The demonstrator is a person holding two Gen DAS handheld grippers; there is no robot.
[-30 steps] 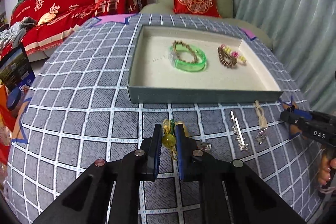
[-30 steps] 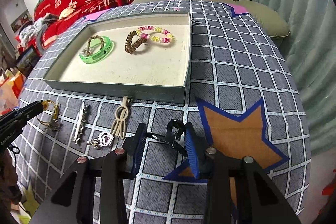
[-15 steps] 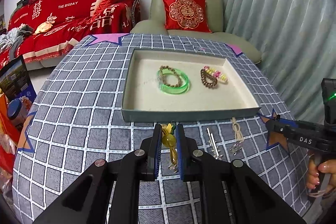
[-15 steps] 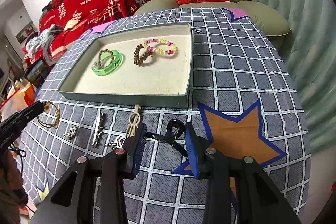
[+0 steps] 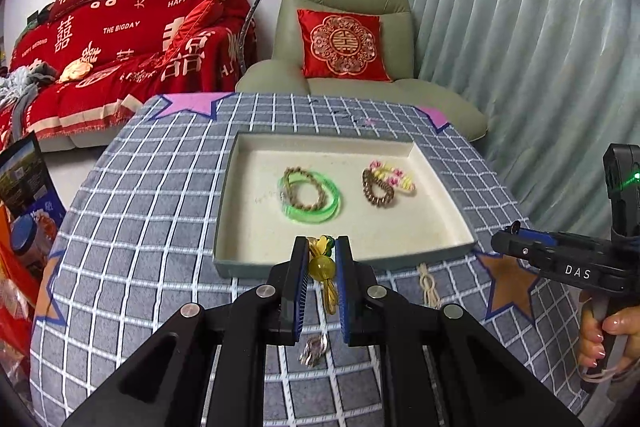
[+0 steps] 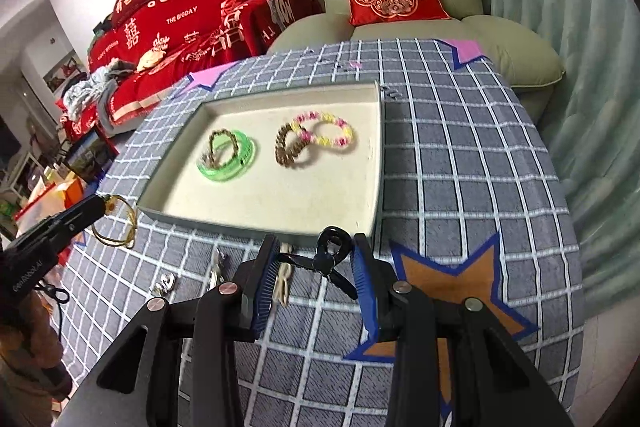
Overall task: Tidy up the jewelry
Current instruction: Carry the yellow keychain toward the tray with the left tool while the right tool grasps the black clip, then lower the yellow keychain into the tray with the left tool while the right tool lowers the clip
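My left gripper (image 5: 322,251) is shut on a yellow bead bracelet (image 5: 323,269) whose gold cord hangs below, lifted off the table just before the near wall of the grey-green tray (image 5: 360,261). My right gripper (image 6: 316,255) is shut on a black hair claw clip (image 6: 326,261), also raised, near the tray's (image 6: 256,223) front right corner. In the tray lie a green bangle (image 5: 312,205) with a brown bead bracelet inside it, a brown coil bracelet (image 5: 376,189) and a pink-yellow bead bracelet (image 5: 394,177).
On the checked tablecloth before the tray lie a cream knotted cord (image 5: 429,285), a small silver piece (image 5: 314,349) and a silver clip (image 6: 218,263). An orange star patch (image 6: 452,287) marks the right side. A red-covered sofa and a green armchair (image 5: 344,39) stand behind the table.
Both grippers have risen from the table with their pieces held; the bracelet and the claw clip now hang clear of the cloth, and the view takes in more of the room.
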